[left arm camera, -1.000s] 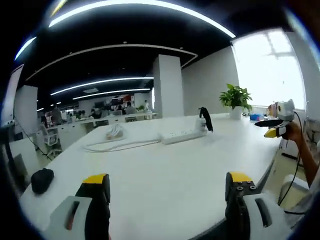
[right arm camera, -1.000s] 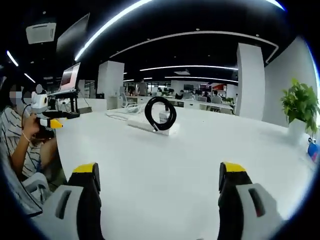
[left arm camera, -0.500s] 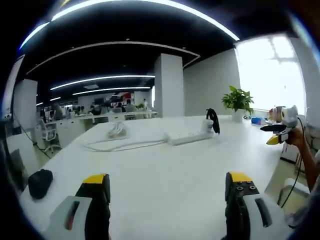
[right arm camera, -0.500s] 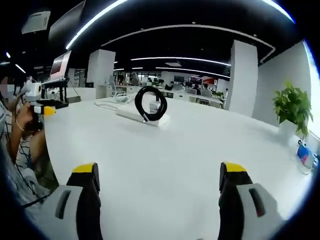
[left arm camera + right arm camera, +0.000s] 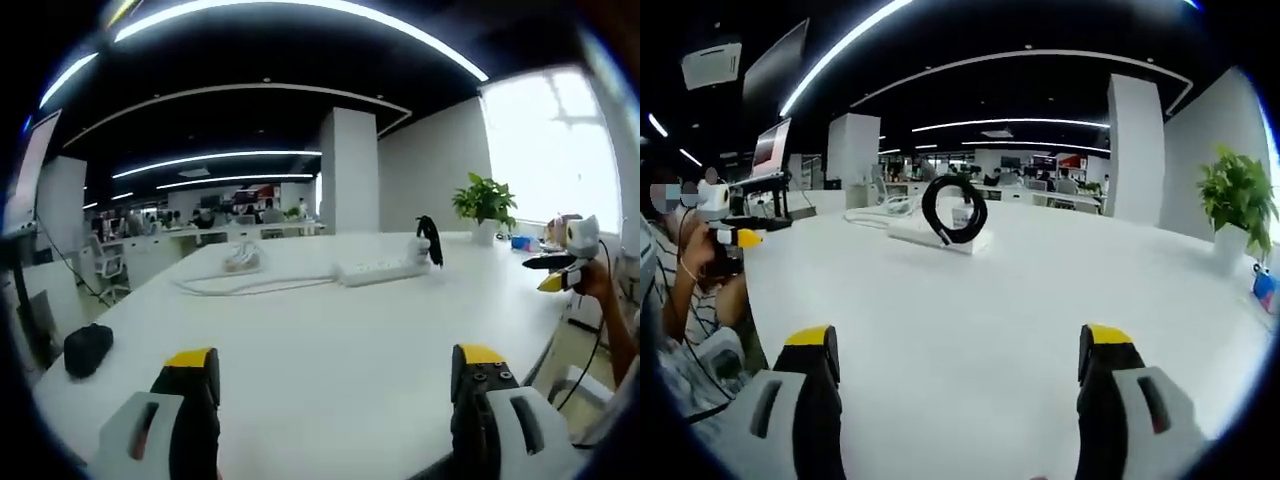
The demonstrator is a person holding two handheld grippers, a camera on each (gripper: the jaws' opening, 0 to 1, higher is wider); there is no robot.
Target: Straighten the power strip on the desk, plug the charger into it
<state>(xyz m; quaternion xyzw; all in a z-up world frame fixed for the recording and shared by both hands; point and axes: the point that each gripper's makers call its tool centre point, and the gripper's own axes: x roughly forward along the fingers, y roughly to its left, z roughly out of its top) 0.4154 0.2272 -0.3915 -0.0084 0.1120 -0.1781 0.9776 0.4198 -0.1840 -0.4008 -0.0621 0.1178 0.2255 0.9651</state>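
White power strip (image 5: 381,270) and black coiled charger (image 5: 954,209) lie far across the desk (image 5: 330,350).
Left hand-held gripper (image 5: 333,375) and right hand-held gripper (image 5: 958,355) both hover spread wide, holding nothing, well short of them.

Bright window (image 5: 545,140) glare, dim ceiling, curved edges.

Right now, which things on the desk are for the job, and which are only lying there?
For the job:
- power strip, white, far side of the desk
- charger with a black coiled cable, at the strip's end
- left gripper and right gripper, both open, holding nothing

Only lying there:
- black pouch
- potted plant
- white cord from the strip
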